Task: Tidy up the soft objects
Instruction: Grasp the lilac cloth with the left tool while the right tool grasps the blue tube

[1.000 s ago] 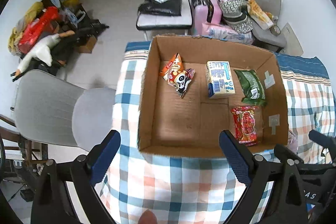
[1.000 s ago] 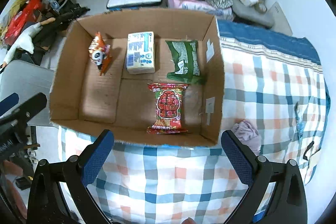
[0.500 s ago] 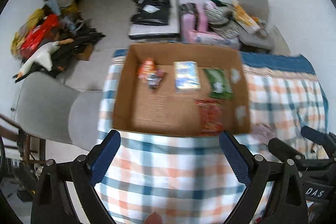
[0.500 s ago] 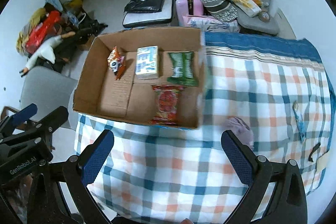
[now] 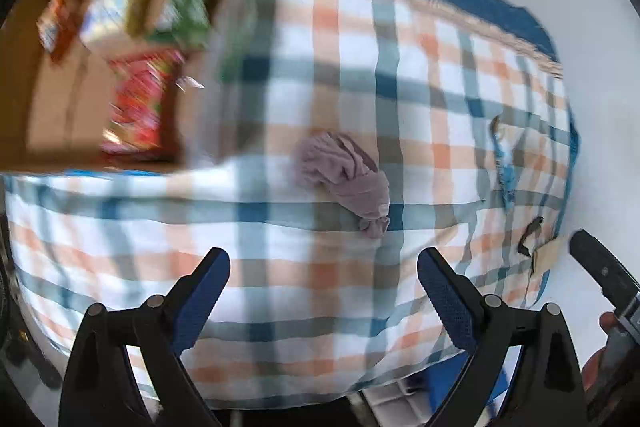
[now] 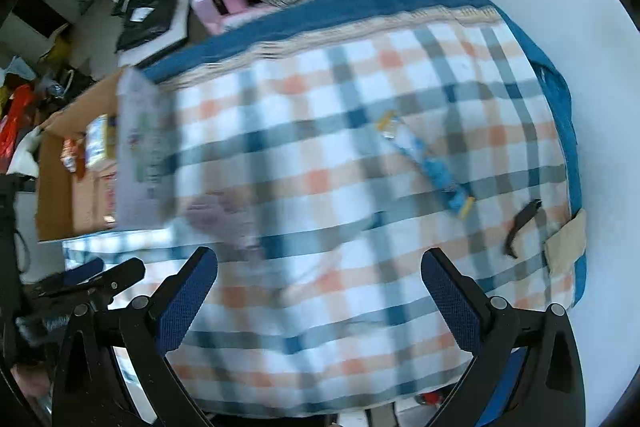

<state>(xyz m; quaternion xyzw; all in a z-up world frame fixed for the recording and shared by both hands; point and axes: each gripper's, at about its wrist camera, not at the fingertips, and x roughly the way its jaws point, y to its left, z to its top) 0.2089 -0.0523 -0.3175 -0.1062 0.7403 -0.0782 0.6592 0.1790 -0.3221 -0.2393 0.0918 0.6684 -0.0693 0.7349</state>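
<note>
Left gripper [image 5: 322, 281]: empty, fingers spread wide, hovering above the near edge of the table [image 5: 280, 307], which is covered in a plaid cloth.

Right gripper [image 6: 319, 279]: also empty and spread wide, over the same near edge, further toward the table's right side.

Mauve cloth [image 5: 346, 179]: a crumpled soft bundle lying on the plaid just beyond the left gripper's fingers, slightly right of their midline and roughly mid-table; its long axis runs diagonally from far-left to near-right, ending in a small knot at the near end. In the right wrist view it is only a blur at [image 6: 224, 217], off to the left of that gripper's left finger.

Key relation: the cloth lies straight ahead of the left gripper and well off-centre for the right one, so the left looks the nearer hand for picking it up; closing across the short width of the bundle would likely suit best.

Blue wrapper [image 6: 426, 165]: a long thin packet toward the right edge of the table, ahead of the right gripper, long axis diagonal.

Black clip [image 6: 522, 227]: near the right edge, by a tan tape patch.

Cardboard box [image 5: 80, 155]: at the far-left part of the table, holding a red snack packet [image 5: 138, 107] and other blurred packets; probably where the cloth goes.
</note>
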